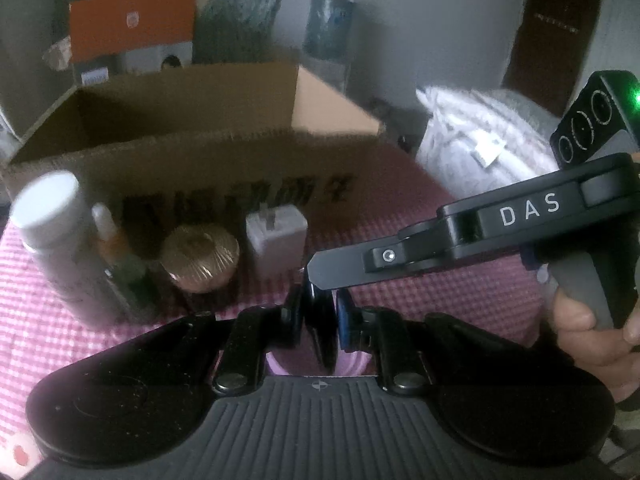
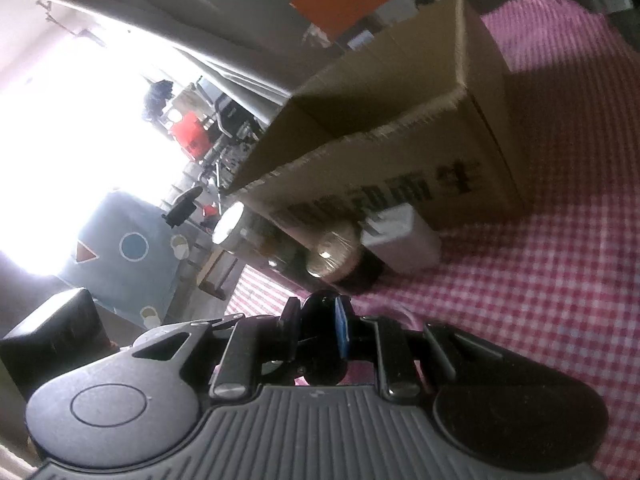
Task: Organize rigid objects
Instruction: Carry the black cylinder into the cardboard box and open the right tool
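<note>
An open cardboard box [image 1: 192, 148] stands on the pink checked cloth; it also shows in the right wrist view [image 2: 400, 120]. In front of it stand a white-capped bottle [image 1: 52, 232], a small dropper bottle [image 1: 116, 256], a copper-coloured round tin [image 1: 200, 258] and a white charger [image 1: 276, 240]. My left gripper [image 1: 320, 320] is shut on a small black round object [image 1: 320, 312]. My right gripper [image 2: 318, 332] is shut on the same kind of black round object [image 2: 320, 320]; its arm reaches in from the right in the left wrist view [image 1: 480, 236].
An orange and grey box [image 1: 132, 28] stands behind the cardboard box. A white bundle [image 1: 480, 132] lies at the right. A blue patterned mat [image 2: 128, 248] and cluttered floor show at the left in the right wrist view.
</note>
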